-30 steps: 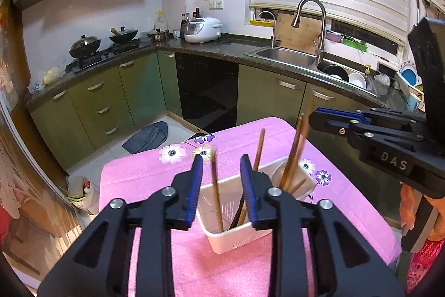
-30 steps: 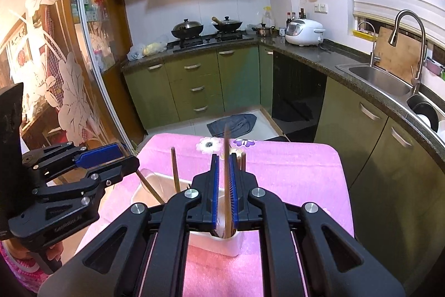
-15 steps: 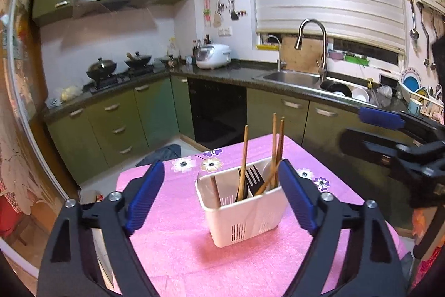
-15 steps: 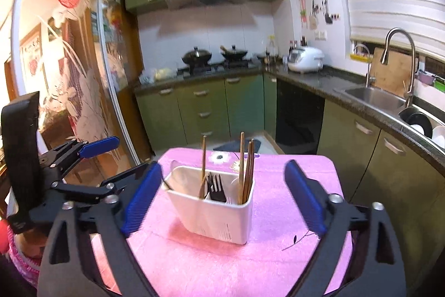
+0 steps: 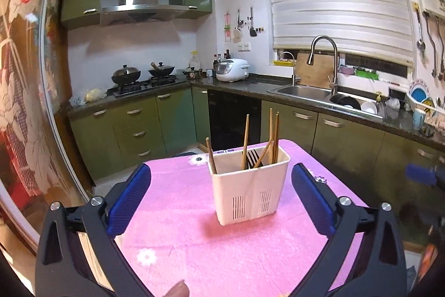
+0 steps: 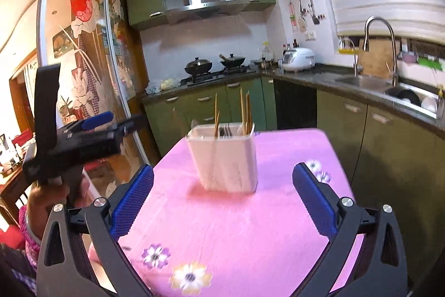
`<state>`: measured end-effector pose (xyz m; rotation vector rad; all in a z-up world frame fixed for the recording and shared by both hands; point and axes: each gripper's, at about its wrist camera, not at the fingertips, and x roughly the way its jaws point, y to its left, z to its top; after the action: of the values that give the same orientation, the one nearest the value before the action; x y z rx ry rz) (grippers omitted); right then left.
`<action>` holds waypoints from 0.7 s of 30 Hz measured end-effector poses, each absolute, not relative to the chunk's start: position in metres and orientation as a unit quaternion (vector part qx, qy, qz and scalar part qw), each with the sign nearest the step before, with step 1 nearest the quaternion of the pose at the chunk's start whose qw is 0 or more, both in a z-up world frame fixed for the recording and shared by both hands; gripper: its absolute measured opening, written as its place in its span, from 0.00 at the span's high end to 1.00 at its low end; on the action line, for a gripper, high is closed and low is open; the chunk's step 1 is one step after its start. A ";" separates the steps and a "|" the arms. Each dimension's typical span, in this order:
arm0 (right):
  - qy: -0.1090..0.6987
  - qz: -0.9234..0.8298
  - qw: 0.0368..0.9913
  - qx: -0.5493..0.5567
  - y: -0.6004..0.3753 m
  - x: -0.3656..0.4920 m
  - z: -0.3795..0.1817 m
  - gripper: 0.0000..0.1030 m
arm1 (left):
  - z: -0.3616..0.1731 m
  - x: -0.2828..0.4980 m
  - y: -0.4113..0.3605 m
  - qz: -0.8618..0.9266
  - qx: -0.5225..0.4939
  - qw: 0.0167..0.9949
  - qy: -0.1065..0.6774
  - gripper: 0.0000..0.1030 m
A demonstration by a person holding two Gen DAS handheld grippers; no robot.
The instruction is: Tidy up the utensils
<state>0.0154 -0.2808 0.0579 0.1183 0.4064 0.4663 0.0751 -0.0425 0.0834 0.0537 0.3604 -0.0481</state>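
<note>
A white plastic holder point(image 5: 249, 183) stands upright on the pink cloth point(image 5: 194, 227) that covers the table, near the middle of it. Inside the holder there are several wooden chopsticks point(image 5: 274, 134) and a dark fork point(image 5: 252, 157); the chopsticks stick up above the rim, and one of them point(image 5: 211, 155) leans at the left side, apart from the others.

The left gripper point(image 5: 221, 201) is wide open and holds nothing. Its blue pads point(image 5: 129, 202) stand on both sides of the holder in the view, but they do not touch it.

The right gripper point(image 6: 222, 201) is also wide open and empty, and the holder point(image 6: 222, 157) is in front of it, well apart from the fingers. In the right view the holder looks a little blurred.

Behind the table there are green cabinets point(image 5: 144, 127) and a sink point(image 5: 303, 92).
</note>
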 end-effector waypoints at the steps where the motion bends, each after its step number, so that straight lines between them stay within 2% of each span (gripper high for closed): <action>1: 0.206 0.233 0.948 0.063 -0.282 0.007 0.051 0.04 | 0.082 0.071 -0.041 -0.021 0.022 0.983 0.181 0.07; 8: 0.224 0.222 0.946 0.071 -0.287 -0.020 0.030 0.04 | 0.077 0.045 -0.031 -0.008 0.002 0.985 0.170 0.06; 21: 0.176 0.212 0.961 0.030 -0.263 -0.041 0.066 0.04 | 0.072 0.015 -0.031 -0.008 0.018 0.986 0.165 0.06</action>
<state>-0.0406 -0.2626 0.0657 0.0598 0.3574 0.4307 0.0153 -0.0311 0.0720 0.0360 0.3307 -0.0155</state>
